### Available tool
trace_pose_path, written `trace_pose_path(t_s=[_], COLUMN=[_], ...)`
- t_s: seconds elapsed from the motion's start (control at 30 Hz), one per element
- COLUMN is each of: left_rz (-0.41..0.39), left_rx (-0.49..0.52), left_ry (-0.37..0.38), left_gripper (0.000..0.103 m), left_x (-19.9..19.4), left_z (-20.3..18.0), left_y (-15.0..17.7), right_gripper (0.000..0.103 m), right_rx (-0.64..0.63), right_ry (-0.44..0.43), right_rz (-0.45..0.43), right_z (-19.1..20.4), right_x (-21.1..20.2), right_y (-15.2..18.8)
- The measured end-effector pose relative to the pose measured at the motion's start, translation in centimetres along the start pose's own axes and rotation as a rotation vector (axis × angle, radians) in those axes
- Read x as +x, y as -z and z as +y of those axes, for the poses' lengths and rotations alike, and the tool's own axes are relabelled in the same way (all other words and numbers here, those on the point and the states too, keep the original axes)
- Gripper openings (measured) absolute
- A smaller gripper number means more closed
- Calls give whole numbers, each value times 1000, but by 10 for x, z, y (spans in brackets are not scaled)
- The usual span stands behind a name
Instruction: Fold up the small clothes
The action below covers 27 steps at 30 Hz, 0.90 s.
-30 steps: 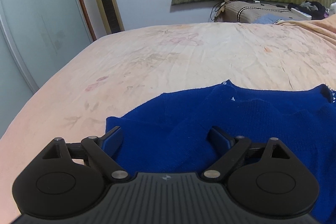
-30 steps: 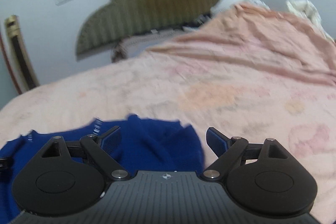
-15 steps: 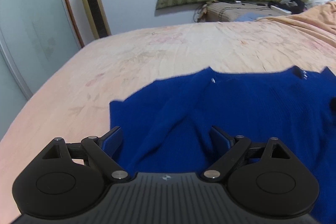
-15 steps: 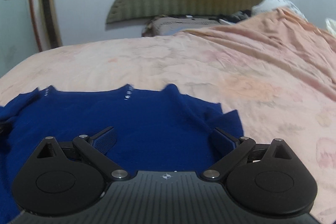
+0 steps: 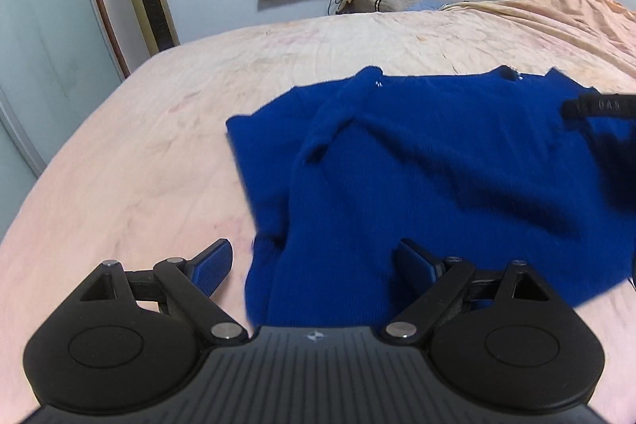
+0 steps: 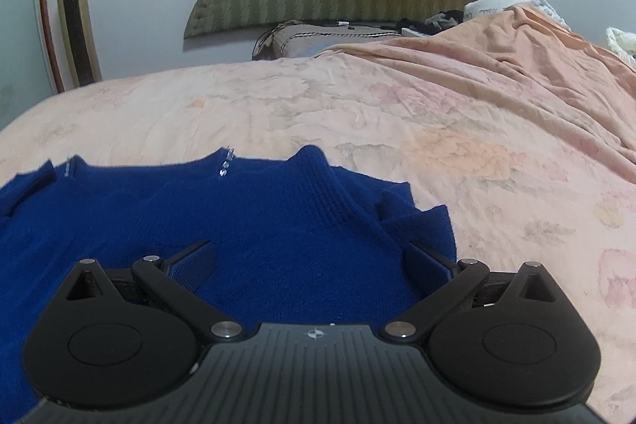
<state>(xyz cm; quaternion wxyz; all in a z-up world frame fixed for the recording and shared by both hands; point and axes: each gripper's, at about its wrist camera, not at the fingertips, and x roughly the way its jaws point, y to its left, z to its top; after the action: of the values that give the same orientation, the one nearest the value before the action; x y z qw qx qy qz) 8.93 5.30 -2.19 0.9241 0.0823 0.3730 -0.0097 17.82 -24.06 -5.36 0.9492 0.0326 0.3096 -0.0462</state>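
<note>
A: Left wrist view: blue sweater point(image 5: 417, 161) lies rumpled on the bed point(image 5: 139, 153). Left gripper point(image 5: 314, 265) spread wide, empty, angled down over the near hem.

B: Right wrist view: right gripper point(image 6: 310, 261) also spread, nothing pinched, over the sweater's right side. Step looks like laying flat; next, pinch an edge.

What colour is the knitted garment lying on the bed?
Deep royal blue: the knitted garment shows best in the right wrist view.

Bare bedsheet point(image 5: 131, 161) lies open to my left at the frame's lower left. At right, the blue sweater point(image 5: 437, 161) and my other gripper's finger point(image 5: 596, 106) crowd the way.
</note>
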Motion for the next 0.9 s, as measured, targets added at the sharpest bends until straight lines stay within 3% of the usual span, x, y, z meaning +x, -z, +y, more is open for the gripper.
trace_pose_path(t_s=[0.13, 0.3, 0.47, 0.67, 0.77, 0.9], left_rz=[8, 14, 8, -9, -17, -39], left_rx=[2, 0, -39, -62, -90, -92], left_ry=[10, 29, 51, 55, 66, 23], left_gripper=[91, 90, 90, 91, 91, 91], left_x=[-9, -14, -23, -34, -41, -47], left_z=[7, 12, 21, 35, 45, 57], left_y=[11, 22, 26, 26, 20, 21], right_gripper=[103, 103, 102, 103, 102, 102], right_rx=[66, -82, -188, -172, -195, -241], right_ry=[79, -38, -44, 2, -28, -105], right_rz=[25, 53, 159, 136, 129, 113], right_z=[-6, 26, 43, 45, 60, 90], right_x=[-22, -59, -64, -96, -109, -126], right_y=[-4, 12, 37, 40, 47, 56])
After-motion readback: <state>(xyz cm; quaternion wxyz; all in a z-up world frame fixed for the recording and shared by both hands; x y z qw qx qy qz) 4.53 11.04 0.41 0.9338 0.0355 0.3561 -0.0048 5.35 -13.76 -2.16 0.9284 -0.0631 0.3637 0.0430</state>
